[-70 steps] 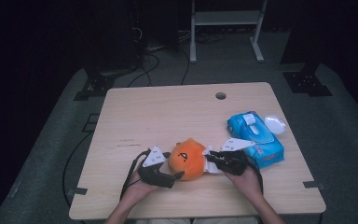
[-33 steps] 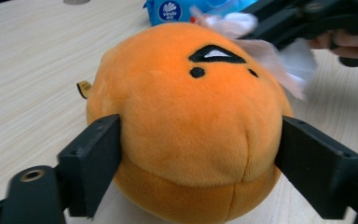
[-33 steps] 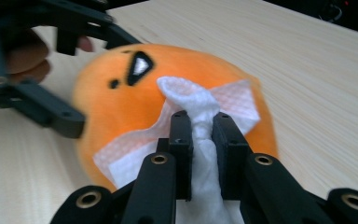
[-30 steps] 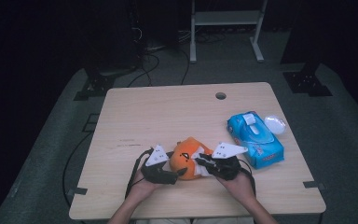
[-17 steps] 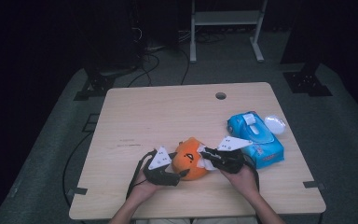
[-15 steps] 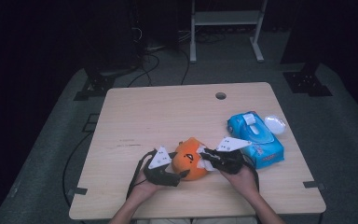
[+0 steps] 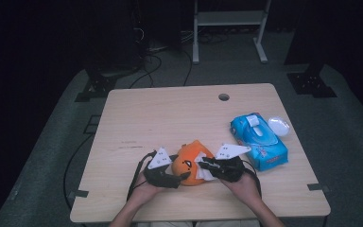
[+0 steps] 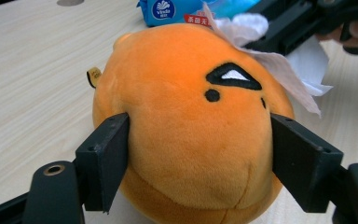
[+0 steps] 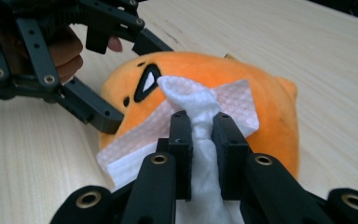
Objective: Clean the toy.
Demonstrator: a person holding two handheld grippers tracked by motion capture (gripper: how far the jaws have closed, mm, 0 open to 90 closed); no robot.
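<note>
Left gripper [image 8: 198,154] eased – clamps plush toy [image 8: 186,126]

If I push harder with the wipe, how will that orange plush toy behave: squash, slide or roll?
The orange plush toy probably squashes: its fabric bulges between the left tongs pressing its sides. Its rounded body might roll or slide on the smooth table if that grip loosens. The white wipe, pinched in the right tongs, looks floppy and will likely crumple.

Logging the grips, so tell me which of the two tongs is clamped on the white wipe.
The right tongs: their jaws pinch the bunched white wipe against the orange plush toy. The left tongs straddle the toy's sides instead.
</note>
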